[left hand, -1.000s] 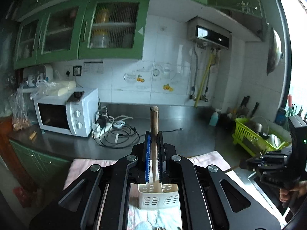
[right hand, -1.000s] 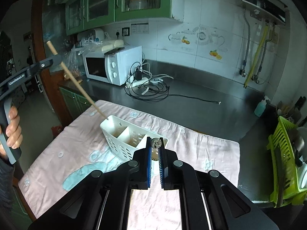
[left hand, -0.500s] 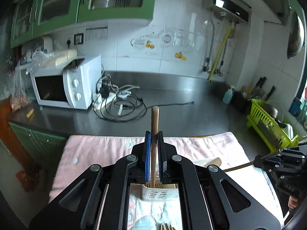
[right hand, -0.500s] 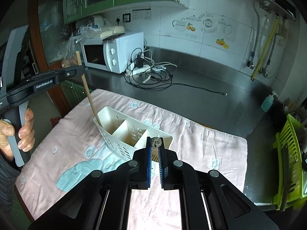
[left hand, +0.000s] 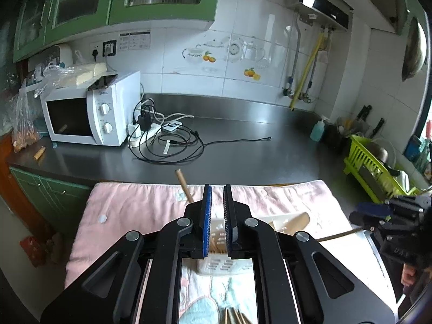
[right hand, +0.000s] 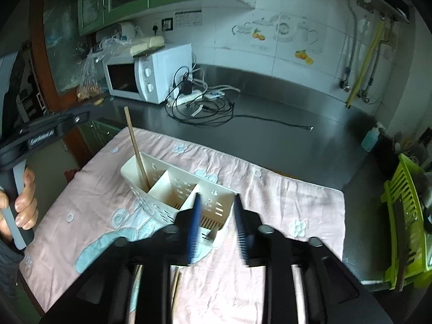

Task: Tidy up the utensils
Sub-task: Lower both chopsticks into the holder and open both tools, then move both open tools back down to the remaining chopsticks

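Note:
A white three-part caddy stands on a pink cloth. One wooden chopstick stands in its left compartment and leans away. In the left wrist view that chopstick tilts left, outside my left gripper. The left jaws are opening by a narrow gap with nothing between them. My right gripper hovers over the caddy's right compartment, jaws blurred and opening, empty between the pads. A wooden-handled utensil lies slanted at the caddy's right end. Loose chopsticks lie on the cloth near me.
A white microwave and a tangle of cables sit on the dark counter behind the cloth. A green dish rack and a soap bottle stand at the right. A person's hand holds the left gripper's handle.
The left gripper sank toward the caddy and let go of the chopstick, which now leans left. The right jaws spread apart and the utensil end has left them.

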A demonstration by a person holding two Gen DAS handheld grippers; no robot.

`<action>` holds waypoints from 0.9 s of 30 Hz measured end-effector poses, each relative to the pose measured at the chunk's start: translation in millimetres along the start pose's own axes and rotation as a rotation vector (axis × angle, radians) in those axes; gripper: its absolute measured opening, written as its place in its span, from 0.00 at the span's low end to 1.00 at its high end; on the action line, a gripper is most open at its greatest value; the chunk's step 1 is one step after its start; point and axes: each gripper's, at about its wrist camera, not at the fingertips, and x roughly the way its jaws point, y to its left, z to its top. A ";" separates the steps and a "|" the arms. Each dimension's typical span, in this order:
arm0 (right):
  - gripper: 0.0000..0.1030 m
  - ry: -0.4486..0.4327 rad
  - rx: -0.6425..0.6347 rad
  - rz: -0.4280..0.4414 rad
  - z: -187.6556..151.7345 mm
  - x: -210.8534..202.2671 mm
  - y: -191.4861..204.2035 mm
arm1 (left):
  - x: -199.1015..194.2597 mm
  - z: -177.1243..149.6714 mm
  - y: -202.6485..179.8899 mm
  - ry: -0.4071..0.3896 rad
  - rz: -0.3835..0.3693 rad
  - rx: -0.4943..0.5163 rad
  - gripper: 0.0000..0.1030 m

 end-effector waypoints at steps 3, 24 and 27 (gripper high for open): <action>0.31 -0.044 -0.005 -0.014 -8.4 -24.1 2.7 | -21.9 -12.0 1.5 -0.011 -0.010 0.003 0.10; 0.36 -0.072 0.027 -0.003 -223.5 -76.1 66.6 | -103.5 -250.3 23.4 0.185 -0.057 -0.045 0.38; 0.36 -0.046 0.048 -0.003 -249.3 -69.4 70.8 | -95.3 -277.7 23.3 0.233 -0.067 -0.055 0.37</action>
